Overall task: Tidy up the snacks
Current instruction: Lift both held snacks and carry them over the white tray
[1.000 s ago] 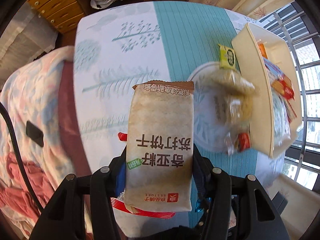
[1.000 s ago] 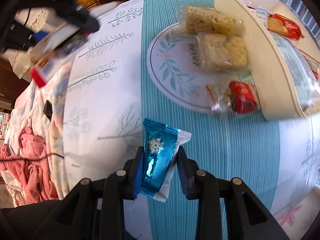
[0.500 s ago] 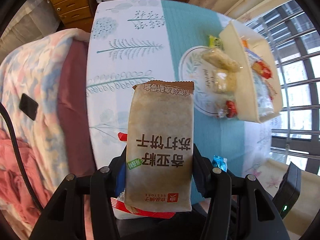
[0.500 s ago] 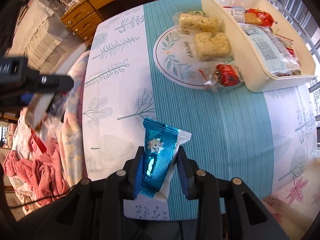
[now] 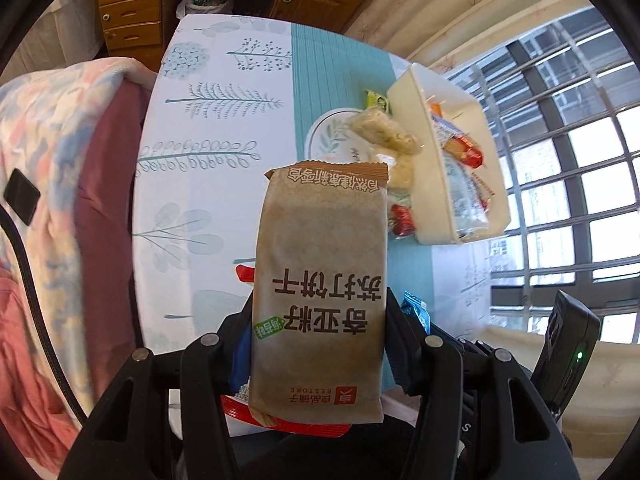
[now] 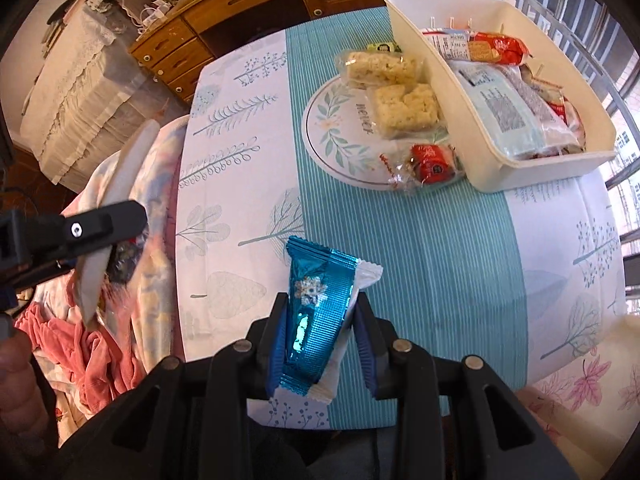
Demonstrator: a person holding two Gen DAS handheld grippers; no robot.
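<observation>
At the bottom of the left wrist view, the left gripper (image 5: 320, 344) is seen closed on a brown cracker packet (image 5: 320, 292), with a red-edged packet (image 5: 280, 420) pressed behind it; the brown packet's long axis runs up the frame, along the fingers. At the bottom of the right wrist view, the right gripper (image 6: 320, 340) is clamped on a blue foil snack (image 6: 316, 312), likewise held lengthwise along its fingers and lifted clear of the worktop (image 6: 460, 272).

Farther up and to the right in both views, loose snacks are seen on the printed round mat: two pale rice bars (image 6: 404, 108) and a red-wrapped sweet (image 6: 432, 164), the sweet lying just beside the white bin (image 6: 540, 176). The bin, already partly filled with packets, is set at the upper right of the right wrist frame, its long axis slanting away from the fingers.

The right gripper is judged the nearer to the bin; the left gripper, seen at the left edge of that view, is well apart from it.
</observation>
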